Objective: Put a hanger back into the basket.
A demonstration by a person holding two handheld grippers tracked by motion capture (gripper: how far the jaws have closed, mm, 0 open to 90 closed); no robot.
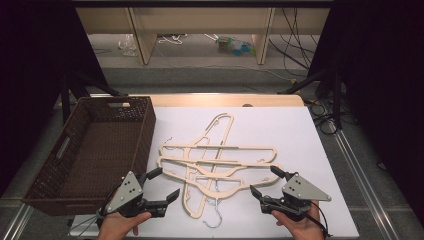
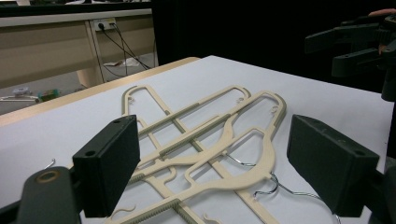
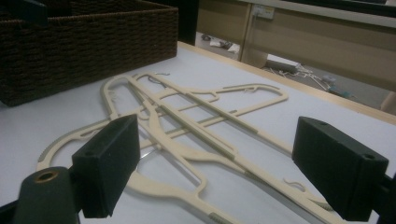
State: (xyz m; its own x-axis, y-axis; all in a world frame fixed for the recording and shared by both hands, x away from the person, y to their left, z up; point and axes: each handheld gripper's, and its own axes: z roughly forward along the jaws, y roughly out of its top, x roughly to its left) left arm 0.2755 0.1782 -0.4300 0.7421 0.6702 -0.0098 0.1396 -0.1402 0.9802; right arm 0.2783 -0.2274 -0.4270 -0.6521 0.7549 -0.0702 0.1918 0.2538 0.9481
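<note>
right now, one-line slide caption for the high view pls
Two hand-held grippers, left and right, open beside a pile of cream hangers; empty wicker basket at left.

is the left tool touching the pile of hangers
Apart. In the high view the left tool sits open over bare white tabletop, with a visible strip of white between its tips and the cream plastic hangers.

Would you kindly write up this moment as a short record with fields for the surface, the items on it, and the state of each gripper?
Surface: white board laid on a wooden table
Hangers: pile of cream plastic hangers with metal hooks, crossed over one another at mid-board
Basket: dark woven basket at the left edge of the board, nothing visible inside
Left gripper: open, holding nothing, near the pile's left side
Right gripper: open, holding nothing, near the pile's right side
Contact: neither gripper touches a hanger
</note>
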